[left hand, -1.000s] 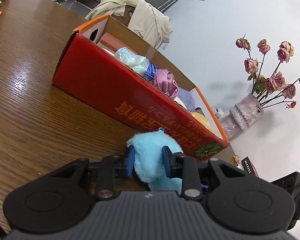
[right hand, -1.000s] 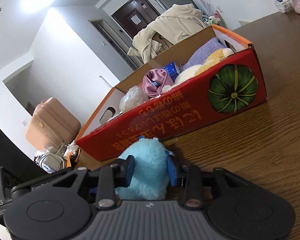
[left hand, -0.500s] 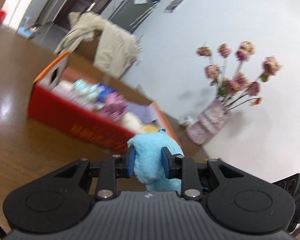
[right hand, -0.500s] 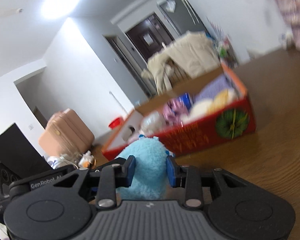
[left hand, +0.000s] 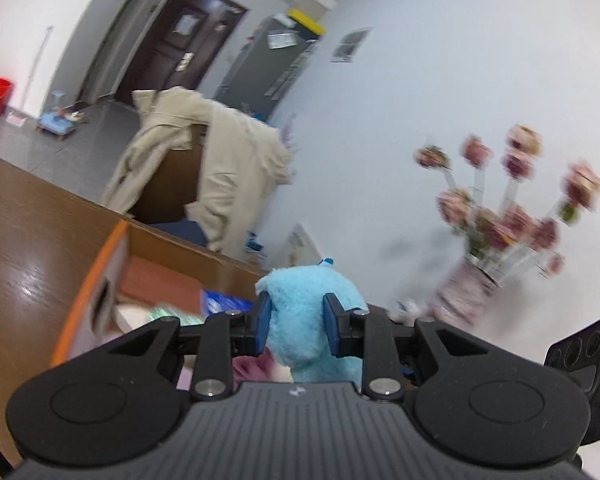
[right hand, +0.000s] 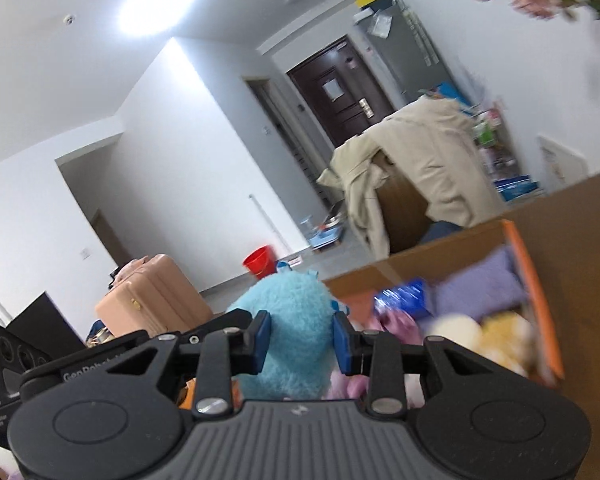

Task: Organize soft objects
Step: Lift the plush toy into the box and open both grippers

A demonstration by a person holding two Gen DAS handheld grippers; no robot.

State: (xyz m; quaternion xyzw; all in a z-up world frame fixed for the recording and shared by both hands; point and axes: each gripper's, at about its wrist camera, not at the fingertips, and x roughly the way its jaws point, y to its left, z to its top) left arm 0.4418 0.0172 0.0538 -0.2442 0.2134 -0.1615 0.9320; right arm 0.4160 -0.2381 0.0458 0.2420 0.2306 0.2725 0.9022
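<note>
Printed in white on the black body of the other gripper, at the lower left of the right wrist view, are "DAS" and part of a word beginning "Gen" — the rest is hidden behind the near gripper's linkage. No other writing can be read; papers on the grey cabinet (right hand: pixel 404 36) and the dark door (right hand: pixel 336 92) are too blurred.

The left gripper (left hand: pixel 296 322) has its blue pads pressed into the sides of a fluffy light-blue plush toy (left hand: pixel 308 300), jaws only partly apart. The right gripper (right hand: pixel 300 338) pinches the same plush toy (right hand: pixel 288 320) in the same way. The toy's lower part is hidden behind each gripper's body, so its full shape cannot be made out.

Just beyond and below both grippers lies an open cardboard box (right hand: pixel 534 292) with an orange rim, also seen in the left view (left hand: pixel 100 252). In it are blurred soft things: a lilac cloth (right hand: pixel 472 284), a blue shiny packet (right hand: pixel 404 296), and a yellowish plush (right hand: pixel 500 332). The box's near wall is cut off.

The box rests on a brown wooden table (left hand: pixel 24 236). Ahead, a beige coat (left hand: pixel 220 168) is draped over a brown chair. To the right of the left gripper stands a vase of pink flowers (left hand: pixel 500 220) — blurred. To the left of the right gripper are a peach suitcase (right hand: pixel 152 300) and a red bucket (right hand: pixel 258 260) on a grey floor, with white walls around.
</note>
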